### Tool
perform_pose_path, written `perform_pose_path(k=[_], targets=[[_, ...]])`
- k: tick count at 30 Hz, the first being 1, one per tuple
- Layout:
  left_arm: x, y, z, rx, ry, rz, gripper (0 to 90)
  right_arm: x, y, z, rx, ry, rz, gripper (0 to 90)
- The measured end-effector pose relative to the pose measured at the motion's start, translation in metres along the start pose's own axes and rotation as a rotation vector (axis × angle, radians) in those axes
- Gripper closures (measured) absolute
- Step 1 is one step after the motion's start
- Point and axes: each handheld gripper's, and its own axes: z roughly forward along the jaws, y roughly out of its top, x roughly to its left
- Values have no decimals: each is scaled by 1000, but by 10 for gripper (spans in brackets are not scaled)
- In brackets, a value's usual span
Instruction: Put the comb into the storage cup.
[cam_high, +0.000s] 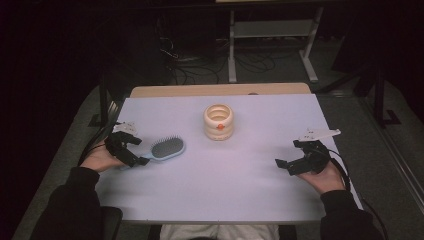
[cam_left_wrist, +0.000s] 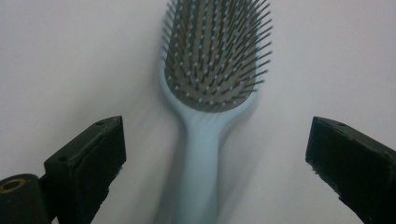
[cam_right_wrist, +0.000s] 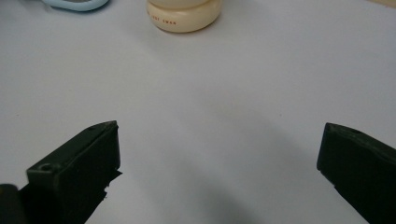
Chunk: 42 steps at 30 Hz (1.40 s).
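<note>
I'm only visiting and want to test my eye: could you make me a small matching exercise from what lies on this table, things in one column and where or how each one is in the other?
Things:
1. hairbrush
2. cream ringed container
3. left gripper
4. right gripper

Places or states:
a. open over bare table, at the right side
b. stands upright near the table's middle, towards the far edge
c. lies flat, bristles up, at the left
d. open, its jaws on either side of the pale blue handle, not touching it

Pairs: 1-c, 2-b, 3-d, 4-a
</note>
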Motion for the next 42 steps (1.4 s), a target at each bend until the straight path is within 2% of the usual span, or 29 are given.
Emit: perform_pose_path(k=[6,14,18,22,29,33,36,39,42], targets=[[4,-4,6,15,7,-6,140,0,0,0,1,2,0,0],[2,-3,9,22,-4,18,235,0,0,1,5,2,0,0],[1,-2,12,43,-3,32,304,0,0,0,3,4,-1,0],[1,-3,17,70,8,39,331,0,0,1,6,5,-5,0],[2,-3,21,93,11,55,465,1,0,1,7,4,-7,0],[-1,-3,24,115,41,77,551,1,0,1,10,2,-9,0],[-3,-1,24,114,38,86,642,1,0,2,15,2,-9,0],[-2,-1,23,117,24,84,688,1,0,2,17,-1,-12,0],[-2,-1,24,124,21,75,697,1,0,2,15,-1,-10,0]])
